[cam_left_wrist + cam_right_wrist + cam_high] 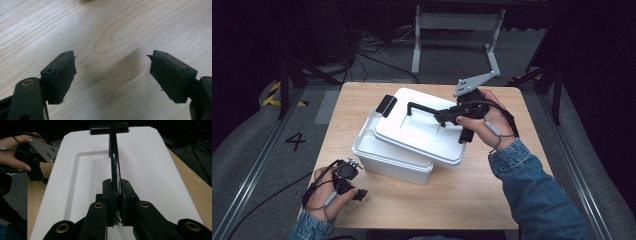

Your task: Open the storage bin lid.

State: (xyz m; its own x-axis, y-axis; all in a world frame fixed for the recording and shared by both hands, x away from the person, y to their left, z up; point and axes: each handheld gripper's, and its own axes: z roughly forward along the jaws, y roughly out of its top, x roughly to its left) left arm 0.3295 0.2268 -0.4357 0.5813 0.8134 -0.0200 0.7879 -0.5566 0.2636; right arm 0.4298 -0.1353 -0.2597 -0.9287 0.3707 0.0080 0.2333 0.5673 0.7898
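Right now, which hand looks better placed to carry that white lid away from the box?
The right. Its hand-held gripper is already shut on the lid's black handle, with the lid askew over the box. The left hand-held gripper is open above bare table.

Quick count: one white box (382, 162) and one white lid (422, 130) are seen on one wooden table (472, 200). One black handle (114, 162) is counted on the lid, plus one black latch (386, 105) at its far end. Two grippers are counted, a left gripper (112, 72) and a right gripper (117, 202), each carried in one hand. One floor marking, probably a "4" (295, 141), can be made out beside the table.
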